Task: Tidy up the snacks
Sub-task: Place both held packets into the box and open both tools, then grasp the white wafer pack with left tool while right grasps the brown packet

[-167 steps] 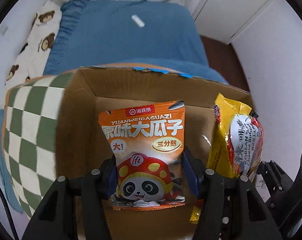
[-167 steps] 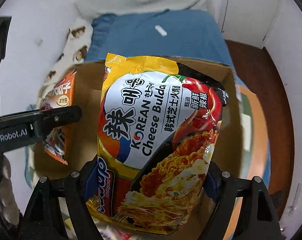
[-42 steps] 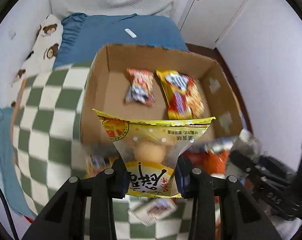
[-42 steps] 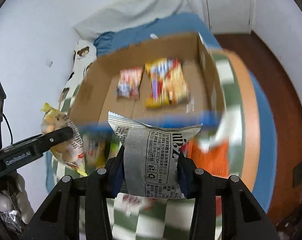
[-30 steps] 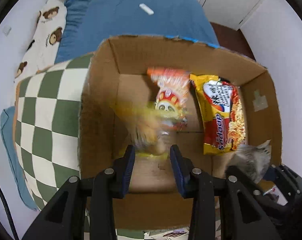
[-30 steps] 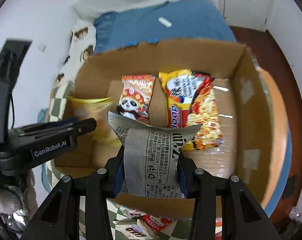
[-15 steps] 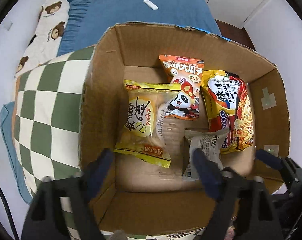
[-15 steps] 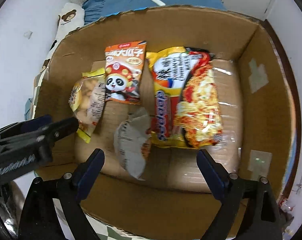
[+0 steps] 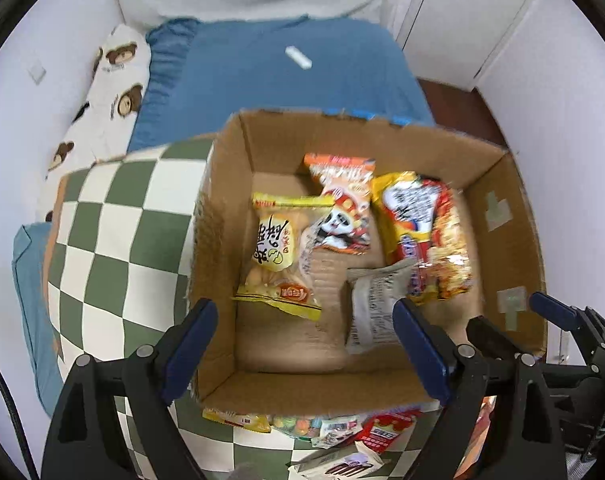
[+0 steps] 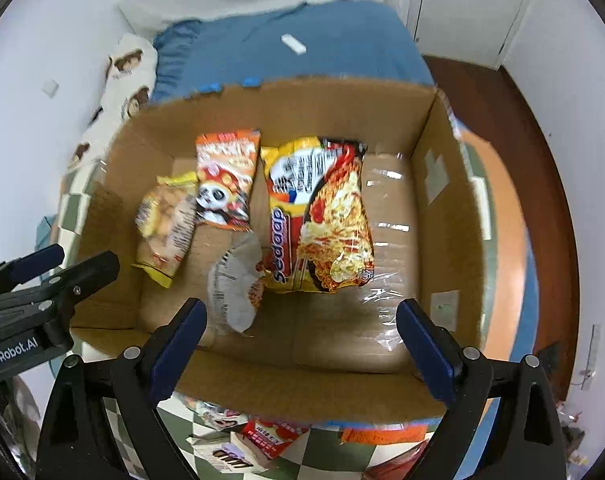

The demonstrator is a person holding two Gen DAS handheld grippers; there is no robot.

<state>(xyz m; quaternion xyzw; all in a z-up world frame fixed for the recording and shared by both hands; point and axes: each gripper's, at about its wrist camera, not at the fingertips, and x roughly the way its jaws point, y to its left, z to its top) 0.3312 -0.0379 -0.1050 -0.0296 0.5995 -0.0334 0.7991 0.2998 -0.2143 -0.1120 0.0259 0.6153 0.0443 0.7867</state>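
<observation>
An open cardboard box (image 9: 222, 216) (image 10: 442, 208) holds several snacks. A yellow biscuit pack (image 9: 278, 252) (image 10: 164, 224) lies at its left. Behind it is an orange panda packet (image 9: 342, 204) (image 10: 224, 184). A noodle pack (image 9: 426, 236) (image 10: 322, 216) lies to the right, and a silver packet (image 9: 372, 304) (image 10: 234, 284) rests against its near corner. My left gripper (image 9: 302, 312) hangs open above the box's near left part, holding nothing. My right gripper (image 10: 300, 312) hovers over the near wall, its jaws still opening with nothing between them.
The box stands on a green-and-white checked cloth (image 9: 114, 240). Several loose snacks (image 9: 342, 440) (image 10: 254, 440) lie on the cloth in front of the box. A blue bed (image 9: 282, 72) with a bear pillow (image 9: 114, 80) lies beyond, and white walls stand on both sides.
Both grippers carried packs over the box, then let go: the yellow pack and the silver packet now lie inside. Both jaws have spread wide and the left gripper has lifted away.
</observation>
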